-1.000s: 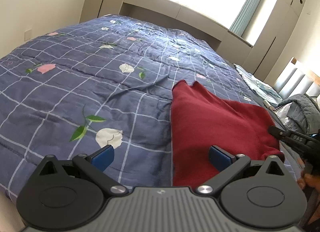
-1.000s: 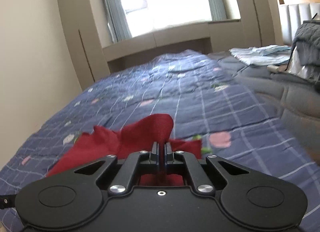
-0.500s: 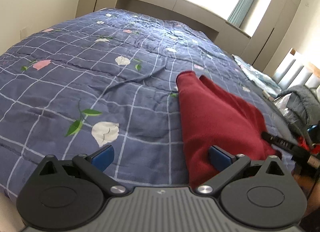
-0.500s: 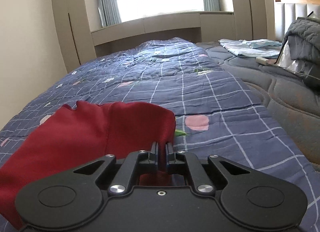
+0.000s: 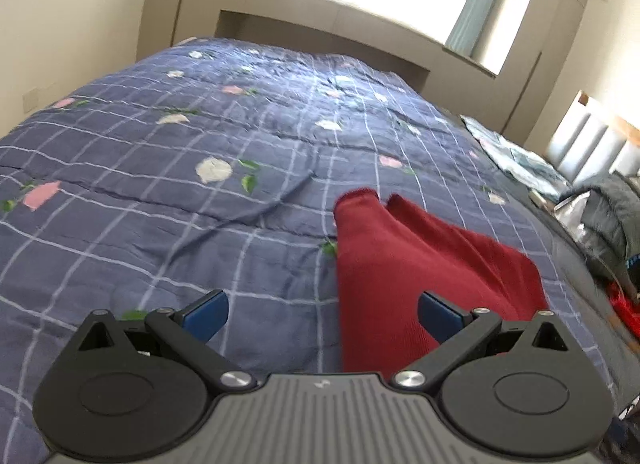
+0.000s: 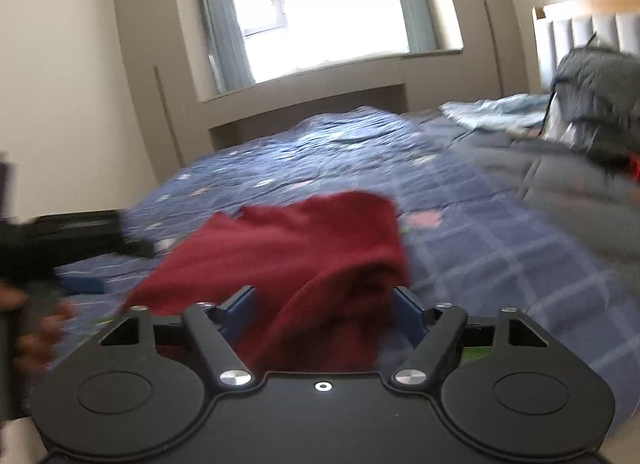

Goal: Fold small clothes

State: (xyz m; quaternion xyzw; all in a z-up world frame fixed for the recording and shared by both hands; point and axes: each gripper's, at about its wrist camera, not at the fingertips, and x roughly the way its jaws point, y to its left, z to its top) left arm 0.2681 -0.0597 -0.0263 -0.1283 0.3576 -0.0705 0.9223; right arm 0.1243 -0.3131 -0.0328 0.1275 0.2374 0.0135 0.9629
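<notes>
A dark red knit garment (image 5: 400,264) lies folded over itself on the blue checked flowered bedspread (image 5: 160,183). My left gripper (image 5: 322,316) is open above the bed; the garment's near left edge runs between its blue pads, closer to the right pad (image 5: 440,318), and neither pad presses on it. In the right wrist view the red garment (image 6: 300,240) bunches between the jaws of my right gripper (image 6: 324,310). Those jaws are opening, and the blue pads (image 6: 408,310) stand clear of the cloth. At the left edge, blurred, a hand (image 6: 36,328) holds the left tool's black frame (image 6: 72,232).
A grey quilted blanket (image 6: 592,111) is piled by the padded headboard (image 6: 584,27) at the right. Folded light blue cloth (image 6: 492,111) lies at the bed's far right. Beige cupboards and a bright window (image 6: 340,7) close the far end. A wall runs along the left.
My right gripper went from shut on the red garment's corner to jaws apart, after carrying that corner across. The garment now lies narrower. The left gripper shifted sideways, staying open.
</notes>
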